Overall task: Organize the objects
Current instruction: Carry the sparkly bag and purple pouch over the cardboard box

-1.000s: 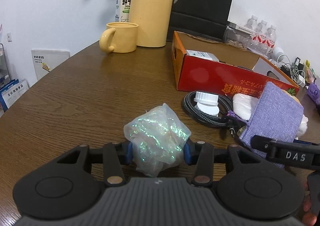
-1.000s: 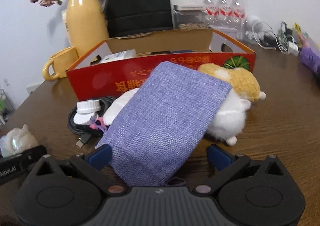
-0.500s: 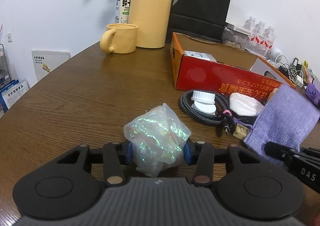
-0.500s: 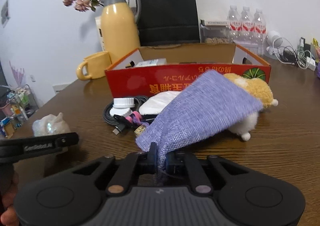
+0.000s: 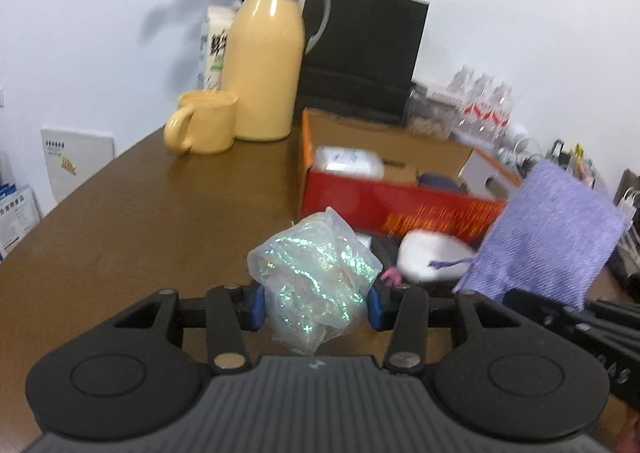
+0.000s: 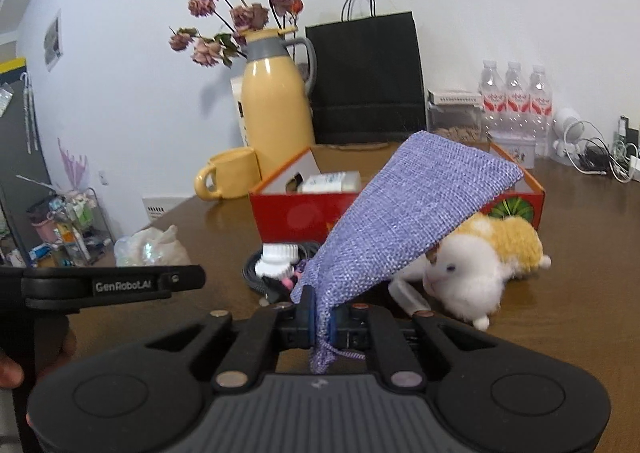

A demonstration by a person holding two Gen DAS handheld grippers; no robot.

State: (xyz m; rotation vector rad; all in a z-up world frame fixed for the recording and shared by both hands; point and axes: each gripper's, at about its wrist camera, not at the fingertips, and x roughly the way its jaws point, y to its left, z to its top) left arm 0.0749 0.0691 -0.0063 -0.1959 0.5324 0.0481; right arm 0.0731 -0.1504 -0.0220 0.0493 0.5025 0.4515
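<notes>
While both hands are up off the bench [image 5: 168, 221], this is how things lie, from left to right.

Left tool: the left tool [image 5: 315, 303] is clamped on the shiny bag [image 5: 314, 281], one blue pad on each side.
Shiny bag: it is held up, with its loose top poking toward the red box [image 5: 400, 209].
Way to go: the red box lies ahead of the shiny bag and a bit to the right, so I think the bag goes forward and right to get in.
Right tool: the right tool [image 6: 320, 323] is shut tight on the neck of the purple pouch [image 6: 404, 217].
Purple pouch: its long side runs up and away from the tool toward the red box, and its far end hangs over the box's front wall.
Nearer hand: the right hand's pouch looks closer to the box than the left hand's bag.
Toy: a plush hamster [image 6: 480, 261] lies on the bench under the pouch.
Writing: "GenRoboLAI" is on the left tool's arm; gold letters on the red box and the print on the milk carton [image 5: 216, 49] are too blurry to read.
</notes>
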